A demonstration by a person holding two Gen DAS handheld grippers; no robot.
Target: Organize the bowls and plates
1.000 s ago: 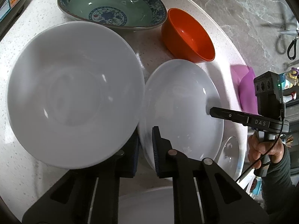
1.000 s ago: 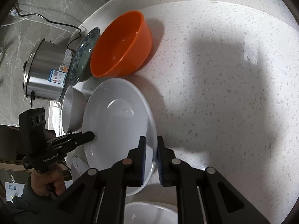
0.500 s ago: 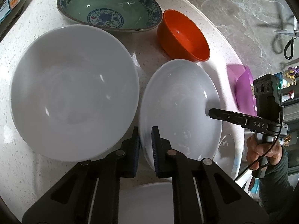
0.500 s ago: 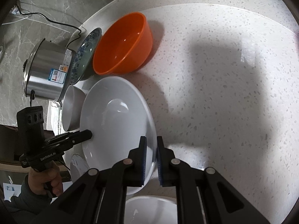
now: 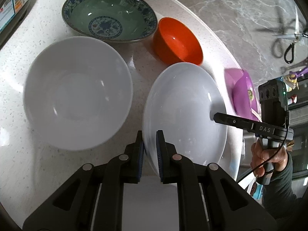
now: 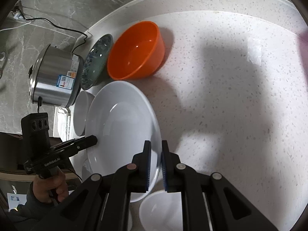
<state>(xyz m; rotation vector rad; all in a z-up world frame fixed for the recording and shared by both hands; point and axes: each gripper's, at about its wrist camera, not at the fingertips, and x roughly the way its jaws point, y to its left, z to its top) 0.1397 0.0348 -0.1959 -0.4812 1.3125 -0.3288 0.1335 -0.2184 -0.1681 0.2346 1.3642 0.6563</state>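
Note:
A white plate (image 5: pixel 184 111) hangs tilted just above the speckled counter (image 6: pixel 221 105), held by both grippers at opposite rims. My left gripper (image 5: pixel 149 134) is shut on its near rim in the left wrist view. The right gripper (image 5: pixel 214 116) grips the far rim there, with a hand below it. In the right wrist view my right gripper (image 6: pixel 156 143) is shut on the plate (image 6: pixel 123 127), and the left gripper (image 6: pixel 94 139) clamps the other side. Left of the plate sits a large white bowl (image 5: pixel 77 100).
A green and blue patterned bowl (image 5: pixel 109 13) and an orange bowl (image 5: pixel 177 40) stand at the back. A steel pot (image 6: pixel 55 79) with a cord is beyond them. A small white bowl (image 6: pixel 159 209) lies under my right gripper. A purple container (image 5: pixel 242 92) sits past the counter edge.
Both grippers have lifted the white plate a little, still clamped on its rims. In the left wrist view the large white bowl looks smaller and farther off.

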